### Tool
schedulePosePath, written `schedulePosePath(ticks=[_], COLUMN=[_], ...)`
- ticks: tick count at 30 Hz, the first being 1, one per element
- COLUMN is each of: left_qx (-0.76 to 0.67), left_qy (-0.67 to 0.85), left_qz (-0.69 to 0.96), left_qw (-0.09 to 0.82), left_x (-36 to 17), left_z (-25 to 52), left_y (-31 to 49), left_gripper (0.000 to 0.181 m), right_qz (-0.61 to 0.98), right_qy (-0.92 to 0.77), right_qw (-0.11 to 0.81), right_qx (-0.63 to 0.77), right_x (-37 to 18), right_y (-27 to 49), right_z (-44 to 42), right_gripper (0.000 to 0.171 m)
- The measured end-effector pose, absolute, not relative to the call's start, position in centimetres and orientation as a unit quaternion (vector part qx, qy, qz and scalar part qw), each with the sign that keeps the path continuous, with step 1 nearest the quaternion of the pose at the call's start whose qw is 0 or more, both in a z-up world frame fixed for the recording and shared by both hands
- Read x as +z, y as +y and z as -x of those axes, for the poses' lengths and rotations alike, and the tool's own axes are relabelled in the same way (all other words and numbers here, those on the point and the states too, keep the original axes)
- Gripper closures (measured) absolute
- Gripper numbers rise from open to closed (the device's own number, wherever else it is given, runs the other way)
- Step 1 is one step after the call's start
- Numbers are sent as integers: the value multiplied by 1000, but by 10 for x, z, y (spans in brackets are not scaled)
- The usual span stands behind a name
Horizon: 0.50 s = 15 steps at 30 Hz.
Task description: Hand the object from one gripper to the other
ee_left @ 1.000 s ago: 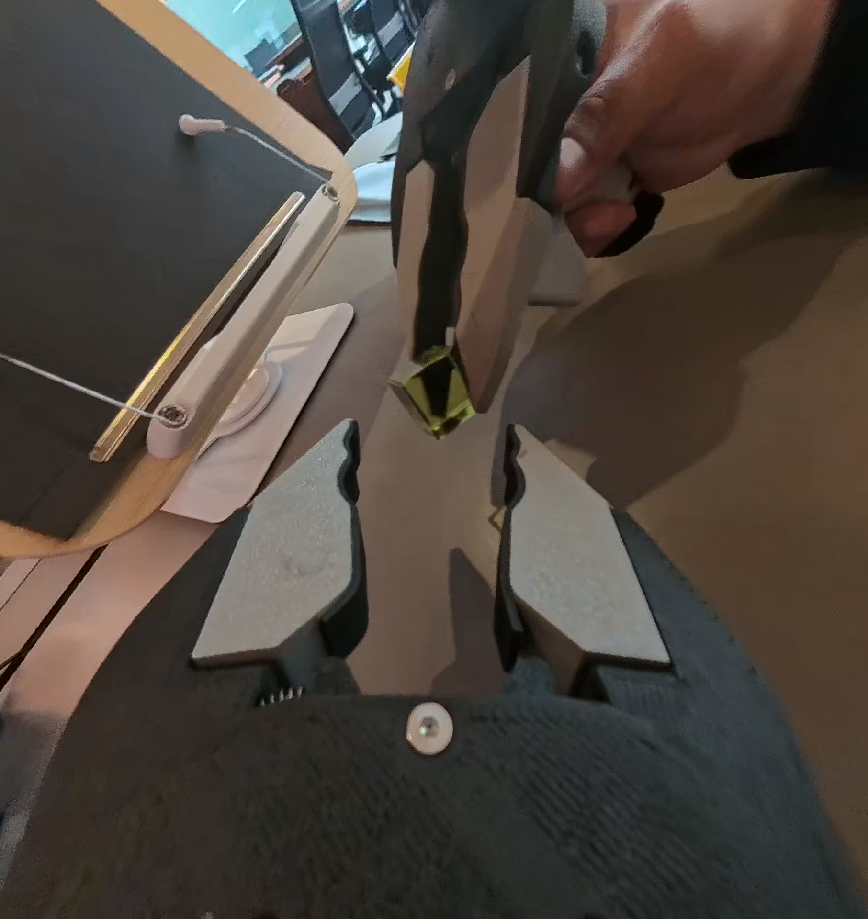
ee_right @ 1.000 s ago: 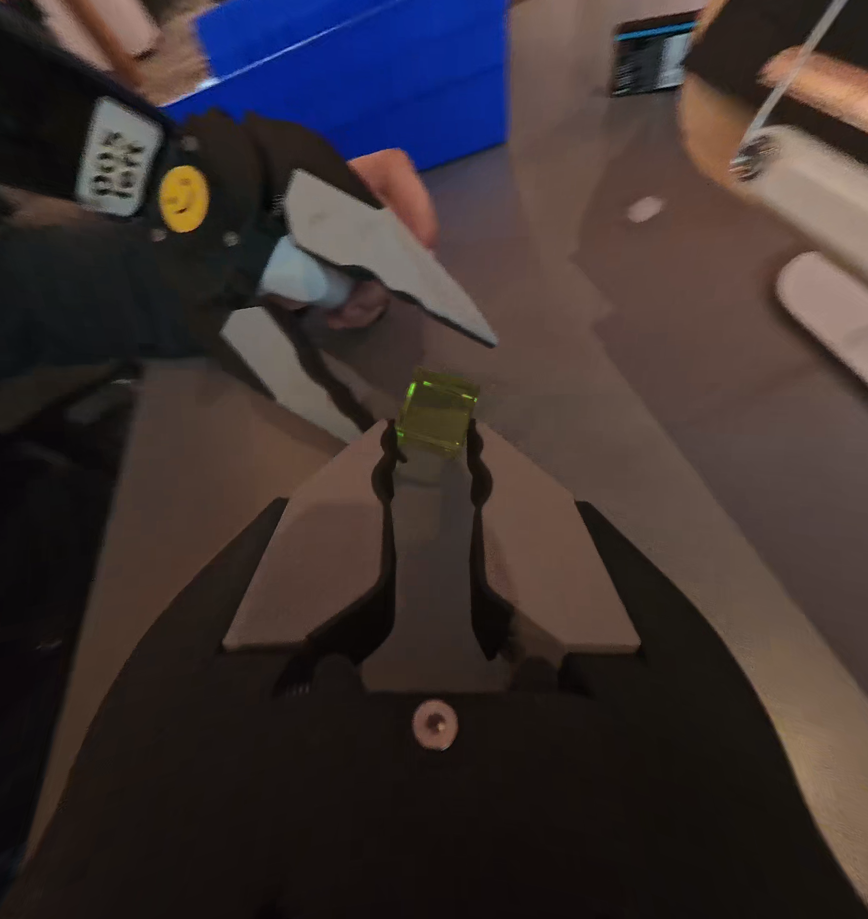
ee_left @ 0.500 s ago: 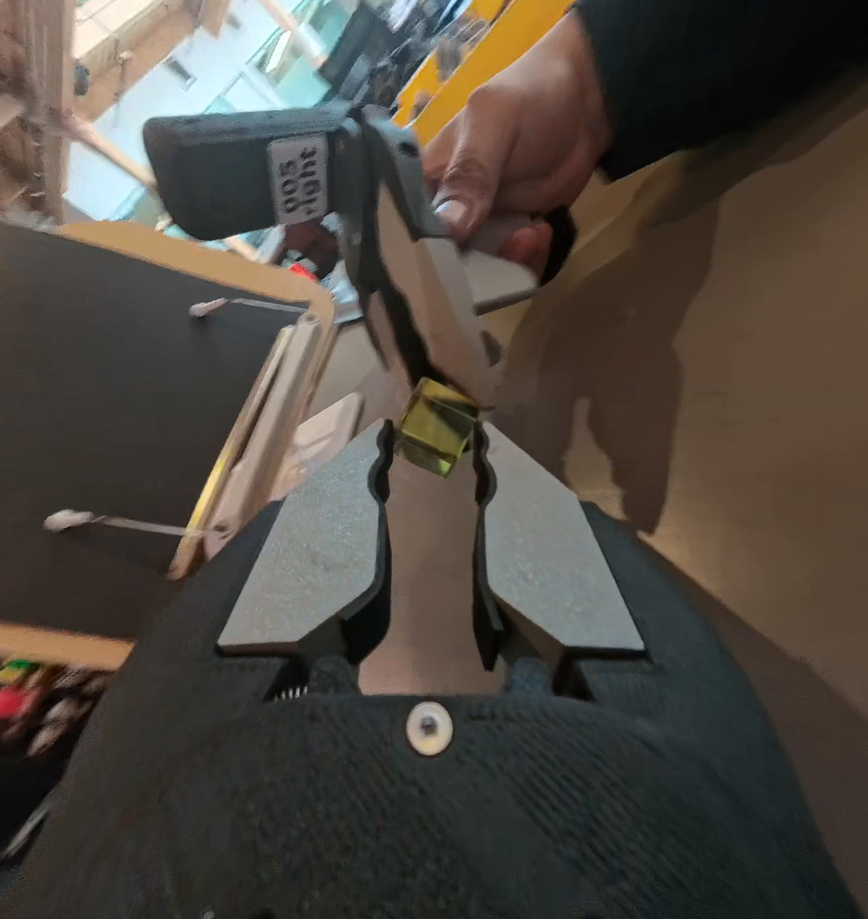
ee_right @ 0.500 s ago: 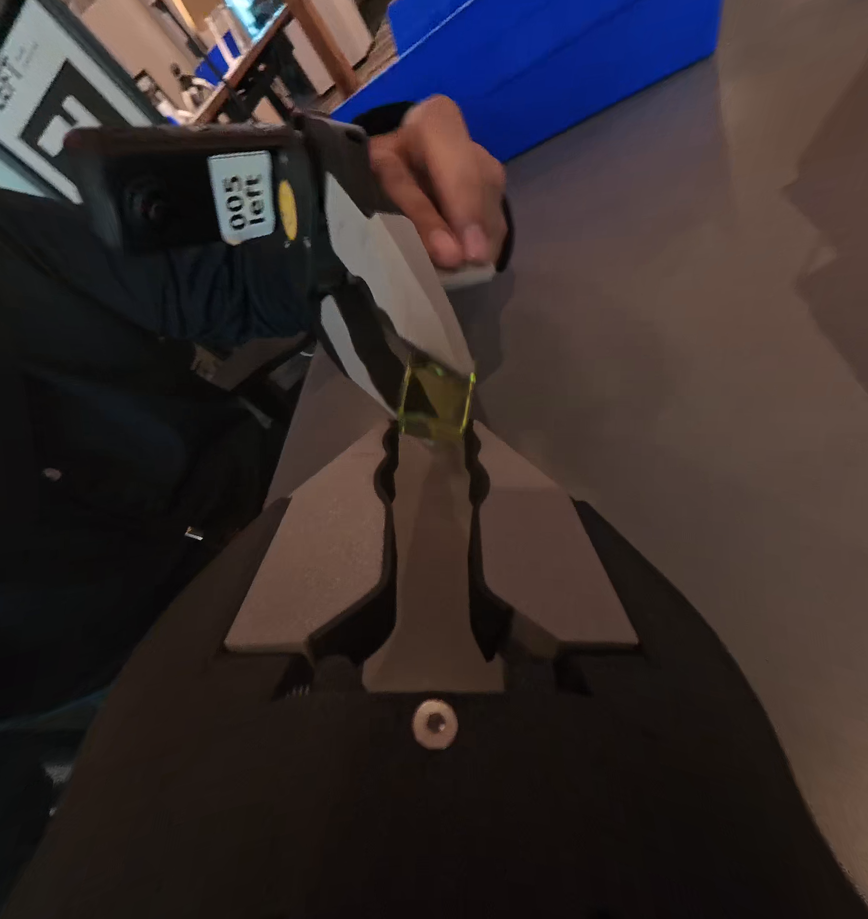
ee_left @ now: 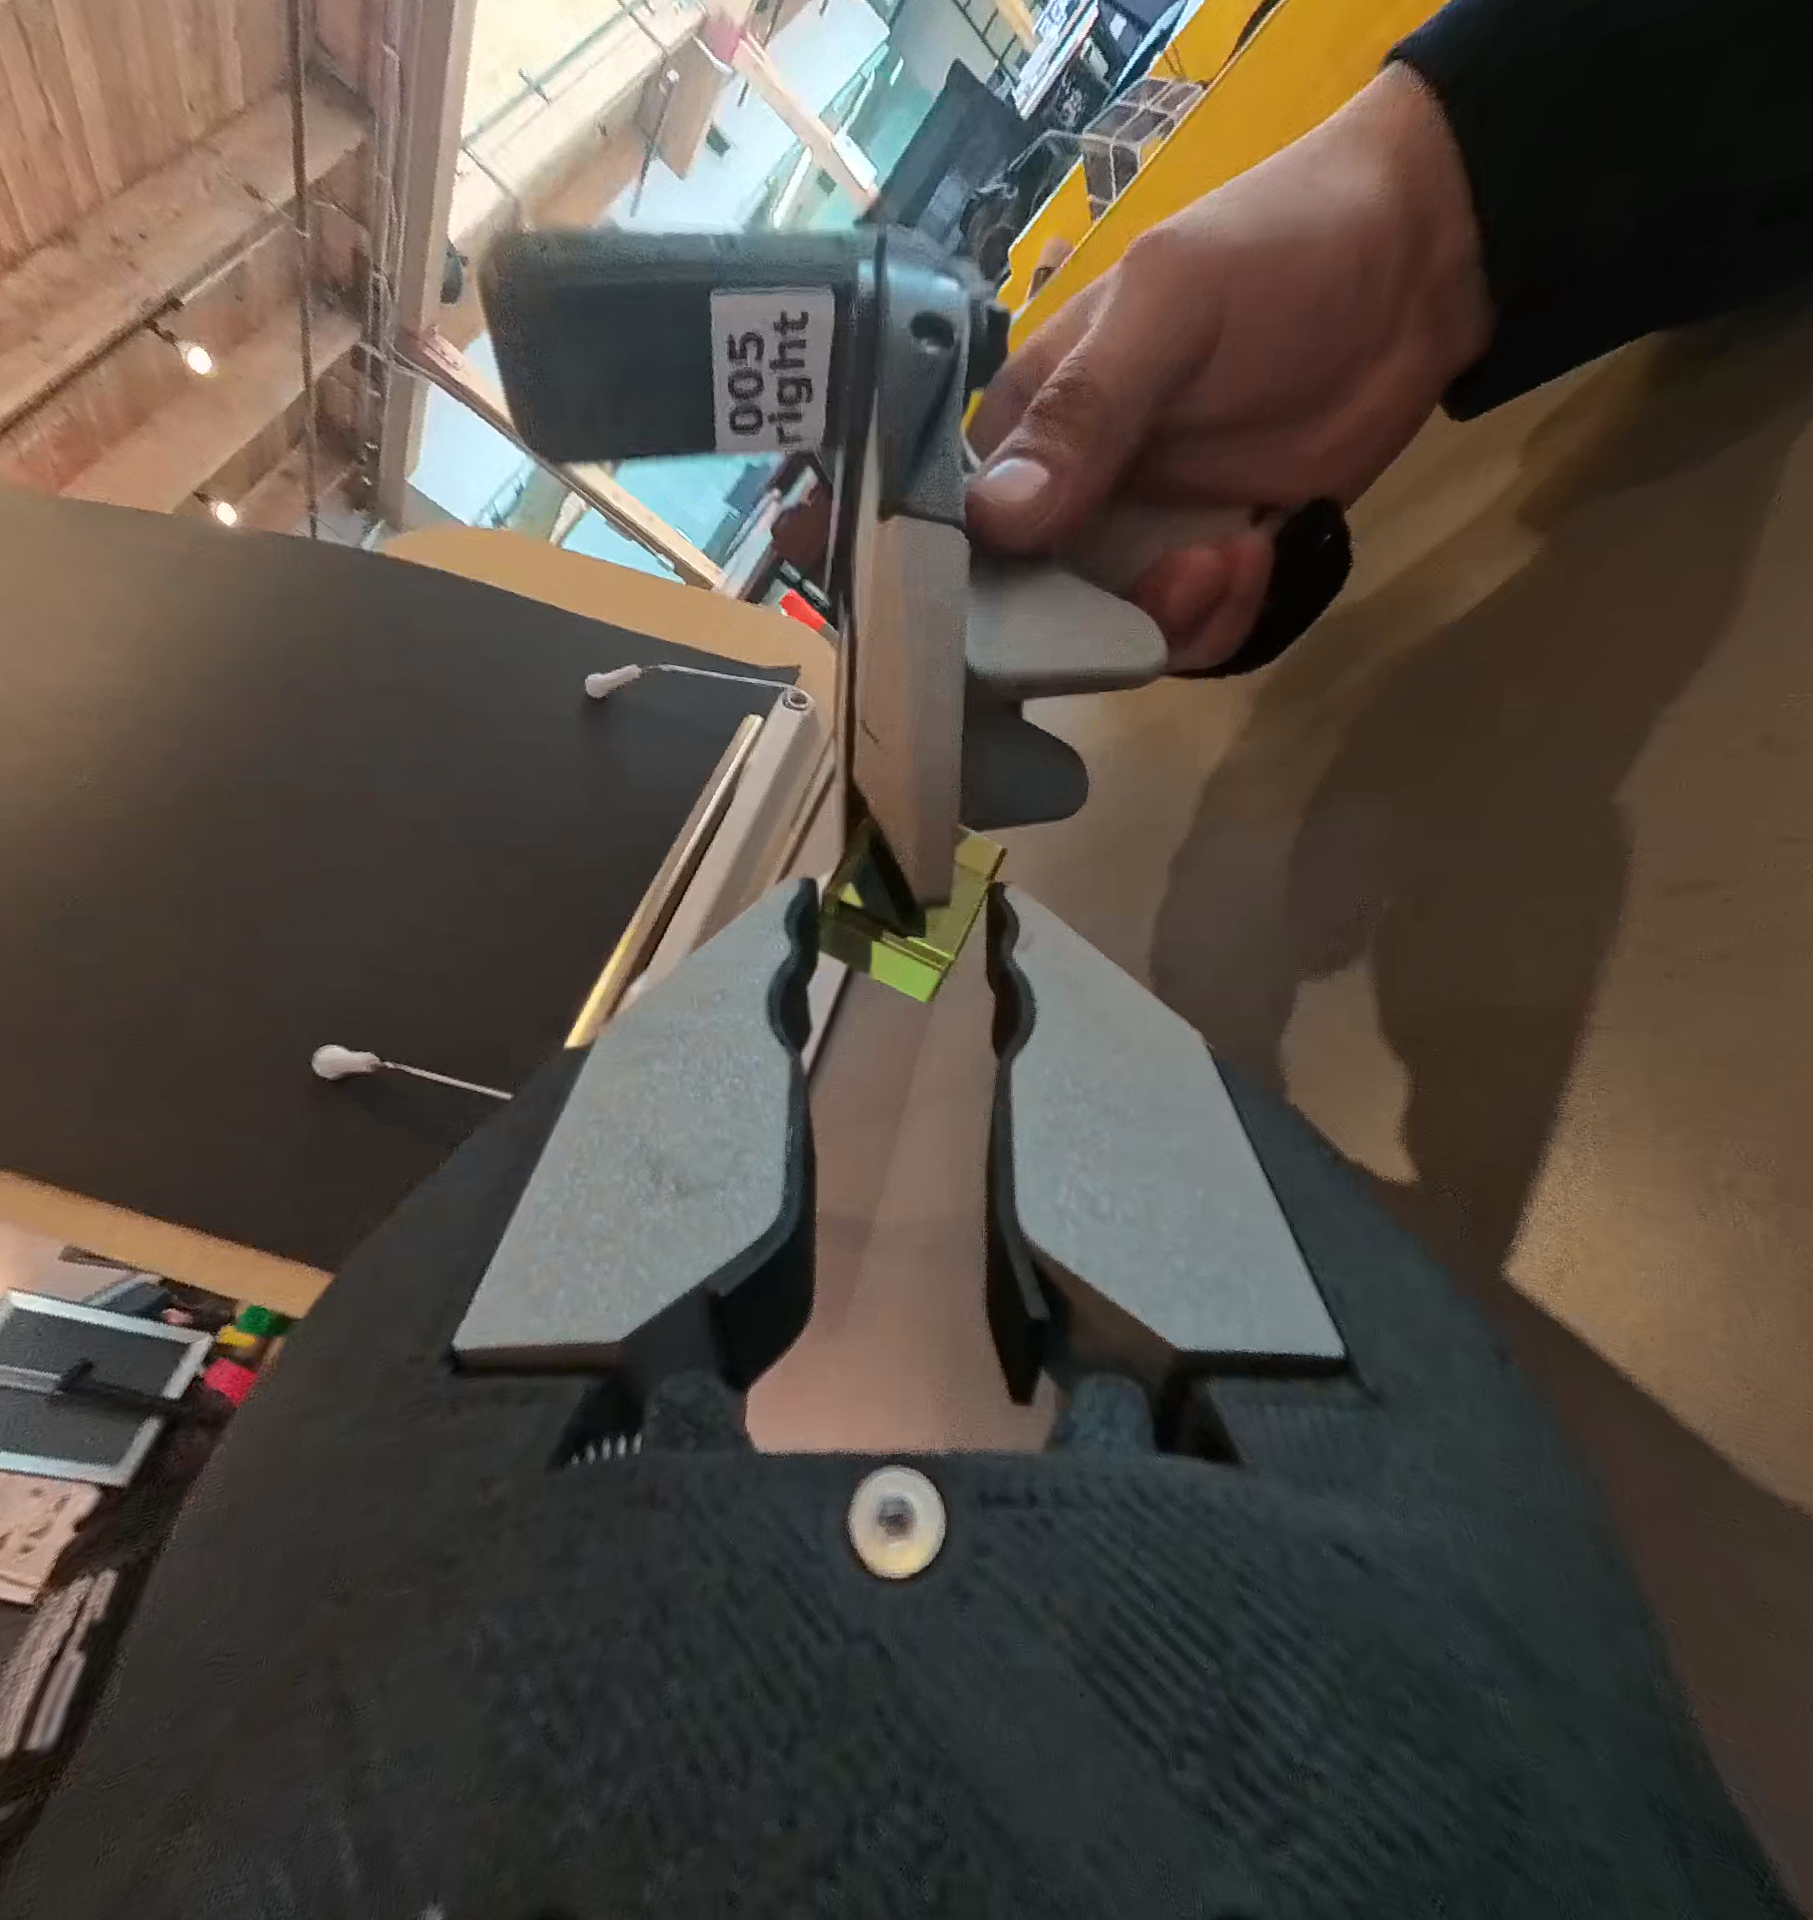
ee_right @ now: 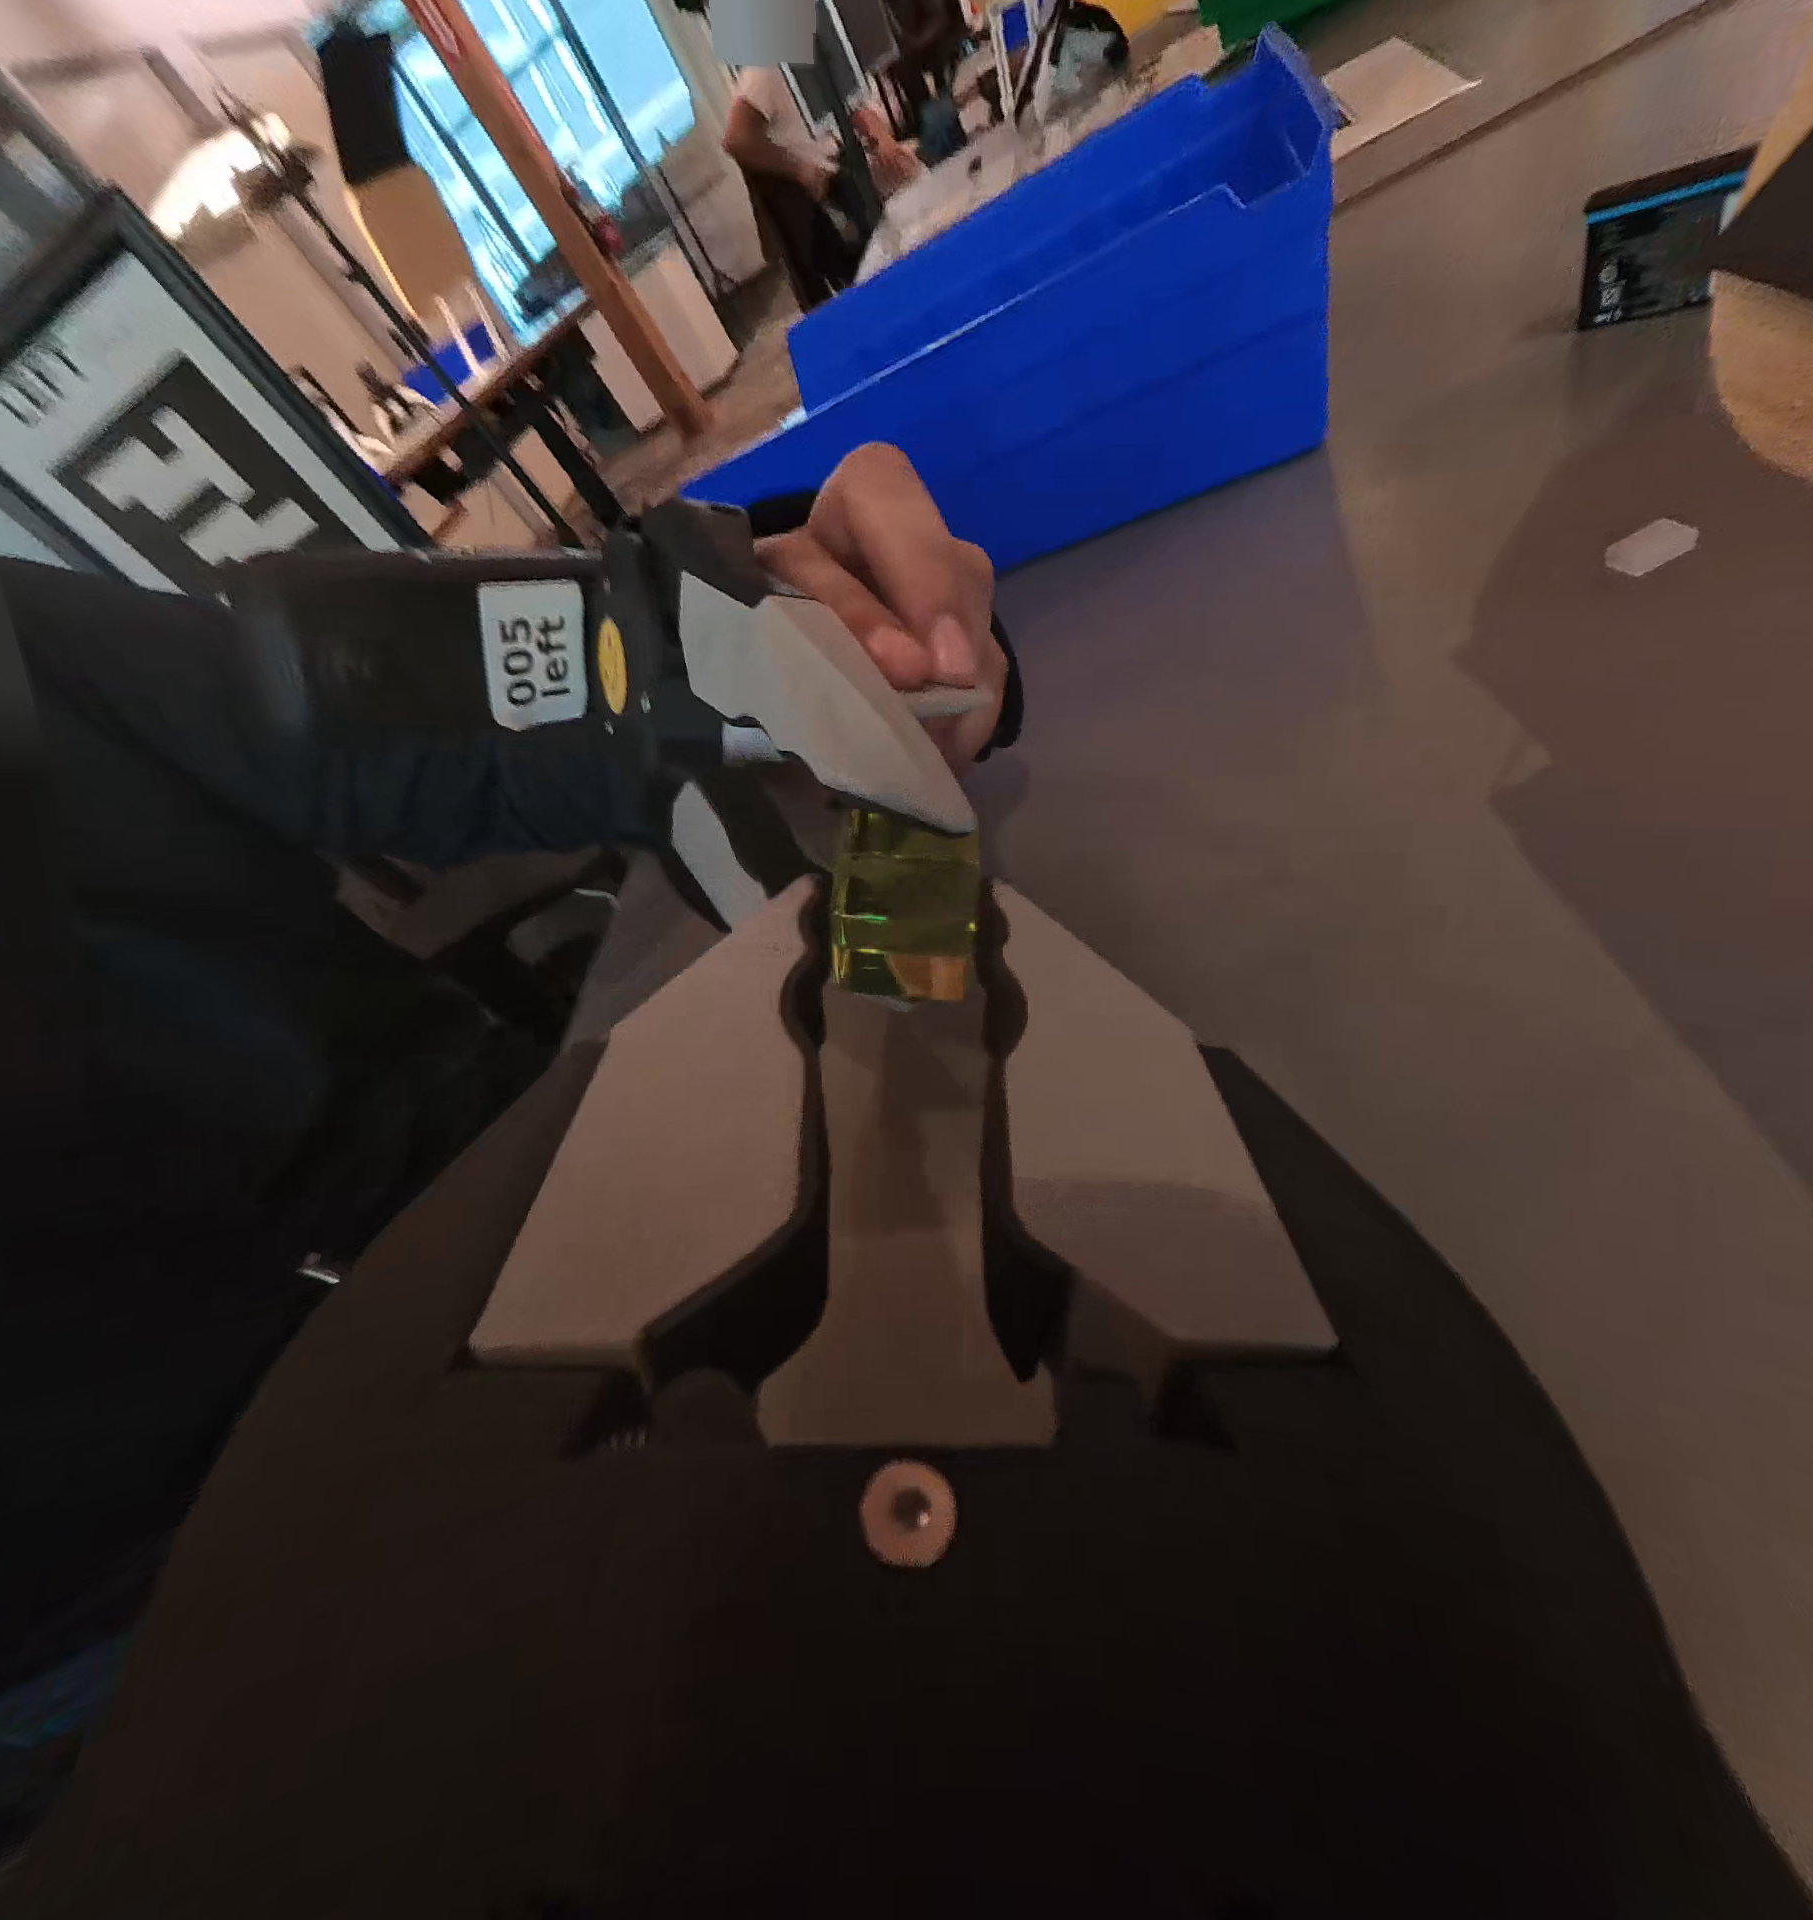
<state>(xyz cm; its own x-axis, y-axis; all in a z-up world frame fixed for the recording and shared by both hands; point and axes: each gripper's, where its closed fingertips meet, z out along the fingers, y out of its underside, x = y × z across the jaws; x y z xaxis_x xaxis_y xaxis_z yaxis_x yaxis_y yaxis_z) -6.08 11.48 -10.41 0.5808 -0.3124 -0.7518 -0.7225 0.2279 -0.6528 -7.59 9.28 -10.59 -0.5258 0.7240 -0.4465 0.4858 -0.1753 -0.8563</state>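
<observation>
A translucent yellow-green cube (ee_left: pixel 912 951) hangs above the table between both grippers. My right gripper (ee_right: pixel 902 904) is shut on it, with both pads against its sides (ee_right: pixel 902 925). In the left wrist view the right gripper's fingers (ee_left: pixel 907 790) come down onto the cube from above. My left gripper (ee_left: pixel 897 914) has its two fingertips against opposite corners of the cube and is shut on it. In the right wrist view its upper finger (ee_right: pixel 840 717) lies on top of the cube; its lower finger is mostly hidden.
A blue bin (ee_right: pixel 1089 395) stands on the grey table (ee_right: pixel 1401 935) behind the left gripper, with a small black box (ee_right: pixel 1650 249) far right. A black board on a white stand (ee_left: pixel 258 831) is to the left. A hand (ee_left: pixel 1224 343) holds each gripper. Less than 4 cm separates the two grippers' tips.
My left gripper came up to the cube held by the right gripper and narrowed its fingers from wide open until they met the cube. The right gripper's grasp stayed the same.
</observation>
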Motion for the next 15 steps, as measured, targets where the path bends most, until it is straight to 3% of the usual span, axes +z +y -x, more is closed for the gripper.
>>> schedulePosePath(ticks=[3, 5, 8, 15], left_qx=[114, 22, -95, -276], left_qy=[409, 378, 301, 169], left_qz=[645, 699, 753, 763], left_qw=[636, 607, 578, 560], left_x=[-114, -126, -131, -117], left_z=[67, 69, 77, 87], left_y=[120, 120, 124, 126], left_gripper=[151, 138, 133, 128], right_qz=[489, 501, 469, 352], right_qy=[-663, -688, -724, -756], right_qw=[196, 288, 409, 545], right_qx=[531, 439, 298, 85], right_x=[-113, -120, -122, -114], right_y=[107, 129, 147, 140], right_z=[83, 86, 85, 93], right_gripper=[148, 149, 148, 148])
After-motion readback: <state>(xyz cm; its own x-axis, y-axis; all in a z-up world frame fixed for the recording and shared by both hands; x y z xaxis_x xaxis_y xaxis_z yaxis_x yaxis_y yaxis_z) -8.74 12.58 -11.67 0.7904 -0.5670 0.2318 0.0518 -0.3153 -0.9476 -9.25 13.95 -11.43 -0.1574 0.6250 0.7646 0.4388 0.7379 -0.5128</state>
